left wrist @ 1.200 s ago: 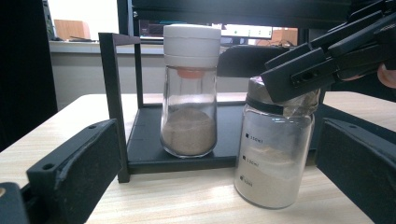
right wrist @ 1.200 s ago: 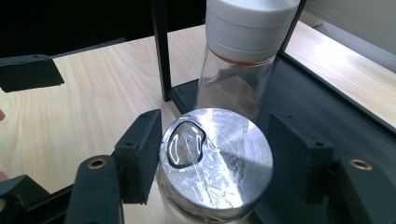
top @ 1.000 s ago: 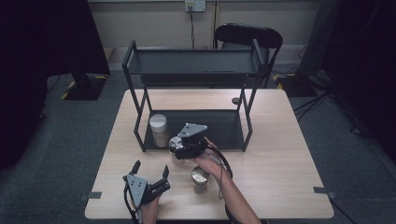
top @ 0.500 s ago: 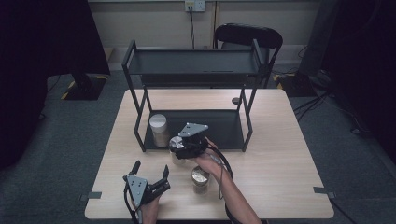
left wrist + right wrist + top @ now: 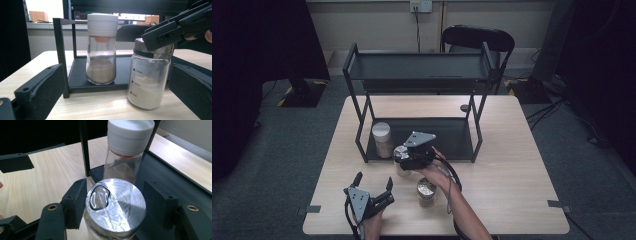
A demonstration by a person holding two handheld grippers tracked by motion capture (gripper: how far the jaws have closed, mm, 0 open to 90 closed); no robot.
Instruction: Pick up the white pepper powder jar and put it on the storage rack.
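The foil-capped jar (image 5: 115, 207) stands upright on the table (image 5: 512, 150), just in front of the near edge of the rack's (image 5: 422, 75) bottom shelf, and my right gripper (image 5: 113, 207) is clamped on its cap from above and from the near side. In the right gripper view the two jaws sit either side of the silver cap, pads pressing on its rim, as far closed as the cap allows. The jar's long axis runs straight up, so I judge any move from here is a lift or a slide with the jar hanging from its top.

In the left gripper view the same jar (image 5: 149, 75) rises just ahead and to the right, with pale powder filling its lower part. My left gripper (image 5: 373, 192) rests near the table's near edge, jaws spread wide with nothing between them, well apart from the jar; the right hand is plainly the nearer one.

Just beyond the jar, on the bottom shelf, stands a white-capped shaker (image 5: 102, 50) with brown powder, close enough that a careless swing could knock it. A third jar with a silvery top (image 5: 426, 191) stands on the table near my right forearm.

The tabletop is pale wood, on grey carpet; a dark chair (image 5: 477, 37) stands behind the rack.
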